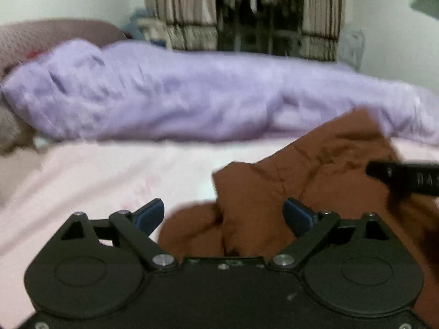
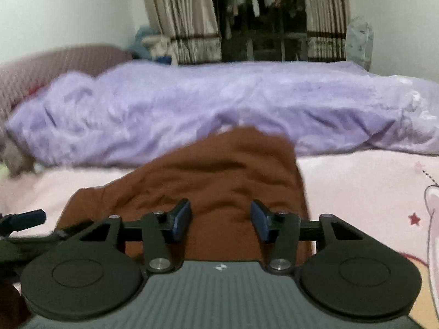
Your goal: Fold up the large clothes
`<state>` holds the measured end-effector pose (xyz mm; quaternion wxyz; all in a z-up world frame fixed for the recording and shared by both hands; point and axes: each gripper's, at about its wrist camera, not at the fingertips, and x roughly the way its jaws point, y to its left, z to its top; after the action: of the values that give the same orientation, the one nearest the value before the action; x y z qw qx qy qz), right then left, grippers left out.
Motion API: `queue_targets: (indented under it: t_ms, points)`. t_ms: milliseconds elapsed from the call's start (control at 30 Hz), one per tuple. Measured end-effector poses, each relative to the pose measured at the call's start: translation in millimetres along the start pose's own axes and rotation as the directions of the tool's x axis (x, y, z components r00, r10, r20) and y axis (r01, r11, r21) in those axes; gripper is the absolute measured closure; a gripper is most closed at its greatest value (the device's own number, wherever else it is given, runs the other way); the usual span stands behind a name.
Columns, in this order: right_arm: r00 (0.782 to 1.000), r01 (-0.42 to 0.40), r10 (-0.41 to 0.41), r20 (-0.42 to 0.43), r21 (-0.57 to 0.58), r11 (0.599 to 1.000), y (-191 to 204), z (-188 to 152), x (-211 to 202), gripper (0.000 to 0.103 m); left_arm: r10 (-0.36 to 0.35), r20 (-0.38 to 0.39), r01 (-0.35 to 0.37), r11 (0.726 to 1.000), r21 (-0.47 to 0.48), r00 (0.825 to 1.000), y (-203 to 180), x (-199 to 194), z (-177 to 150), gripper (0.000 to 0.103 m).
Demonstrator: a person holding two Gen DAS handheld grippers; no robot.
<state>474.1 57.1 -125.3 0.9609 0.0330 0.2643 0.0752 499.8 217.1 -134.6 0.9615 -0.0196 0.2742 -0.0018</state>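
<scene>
A brown garment [image 2: 219, 170] is found crumpled on the pink bed sheet [image 1: 109, 175], in front of the lilac quilt [image 1: 192, 96]. The left gripper [image 1: 223, 216] fingers are spread wide, nothing pinched; the right gripper [image 2: 221, 220] fingers are parted over the cloth, unpressed. Corners should be gripped and the cloth drawn flat first.

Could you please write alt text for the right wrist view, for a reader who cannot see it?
The right tool, its blue-padded fingers apart and gripping nothing, points over a crumpled brown garment lying on a pale pink bedsheet. Behind it a rumpled lilac duvet stretches across the bed, with striped curtains beyond.
</scene>
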Motion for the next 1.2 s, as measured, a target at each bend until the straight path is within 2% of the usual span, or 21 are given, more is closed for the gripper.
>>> queue_targets:
  t_ms: [100, 200, 333, 433, 533, 600, 667, 700, 767, 833, 867, 900, 967, 1100, 1200]
  points:
    - [0.996, 0.085, -0.085, -0.006, -0.035, 0.996, 9.7, -24.6, 21.4, 0.040, -0.056, 0.025, 0.059, 0.990, -0.125, 0.998, 21.6, 9.7, -9.1, 0.004]
    - [0.999, 0.048, -0.048, -0.014, -0.004, 0.999, 4.6, -22.4, 22.4, 0.038, -0.076, 0.016, 0.077, 0.984, -0.160, 0.997, 32.2, 15.2, -8.7, 0.003]
    - [0.999, 0.029, -0.028, -0.036, 0.026, 0.999, -0.4, -19.6, 25.0, 0.038, -0.051, 0.004, 0.051, 0.991, -0.126, 0.999, 27.2, 15.9, -7.2, 0.003]
    - [0.998, 0.031, -0.030, -0.059, 0.012, 0.999, -2.4, -12.6, 23.8, 0.036, -0.042, -0.037, 0.038, 0.994, -0.103, 0.998, 25.9, 13.6, 7.5, 0.004]
    - [0.993, -0.029, 0.029, -0.118, 0.009, 1.000, -7.7, 9.7, 12.5, 0.032, -0.015, 0.004, 0.015, 0.999, -0.042, 1.000, 18.2, -10.7, 27.4, 0.005]
    - [0.996, -0.027, 0.027, -0.090, 0.008, 1.000, -9.8, 24.0, 3.5, 0.031, -0.017, 0.049, 0.017, 1.000, 0.004, 0.999, 11.2, -20.2, 37.9, 0.005]
    - [1.000, 0.020, -0.019, -0.016, 0.026, 0.999, -14.9, 35.3, -2.2, 0.030, -0.027, 0.065, 0.024, 0.999, 0.043, 0.998, 5.8, -15.9, 46.3, 0.005]
    - [0.999, 0.044, -0.044, 0.006, 0.033, 0.998, -18.2, 40.2, 2.4, 0.030, -0.021, 0.054, 0.018, 0.999, 0.051, 0.998, 4.9, -7.9, 49.4, 0.005]
    - [0.998, 0.070, -0.070, -0.008, 0.026, 0.997, -24.0, 44.9, 26.7, 0.031, -0.010, -0.018, 0.011, 0.999, 0.051, 1.000, 4.7, 17.4, 49.3, 0.005]
    - [0.992, 0.065, -0.061, -0.107, 0.031, 0.997, -29.7, 37.9, 62.4, 0.032, -0.028, -0.097, 0.031, 0.999, 0.039, 0.995, 7.5, 48.6, 34.0, 0.002]
    - [0.985, 0.060, -0.051, -0.165, 0.051, 0.997, -32.9, 27.9, 80.4, 0.032, -0.040, -0.113, 0.042, 0.999, 0.015, 0.993, 10.1, 58.8, 23.4, 0.002]
    - [0.982, 0.070, -0.058, -0.180, 0.059, 0.996, -33.3, 18.0, 90.3, 0.031, -0.073, -0.116, 0.067, 0.997, -0.049, 0.991, 17.1, 67.9, 12.6, 0.002]
    - [0.983, 0.075, -0.064, -0.171, 0.061, 0.995, -33.5, 11.8, 91.6, 0.031, -0.115, -0.114, 0.101, 0.987, -0.122, 0.987, 29.5, 69.1, 12.6, 0.001]
    - [0.983, 0.066, -0.055, -0.177, 0.060, 0.996, -34.1, 11.5, 90.5, 0.028, -0.060, -0.099, 0.053, 0.996, -0.067, 0.993, 19.9, 63.6, 12.1, 0.001]
    - [0.984, 0.049, -0.037, -0.176, 0.069, 0.996, -38.4, 17.2, 85.0, 0.030, 0.036, -0.078, -0.031, 0.997, 0.064, 0.996, 0.5, 49.8, 18.8, 0.001]
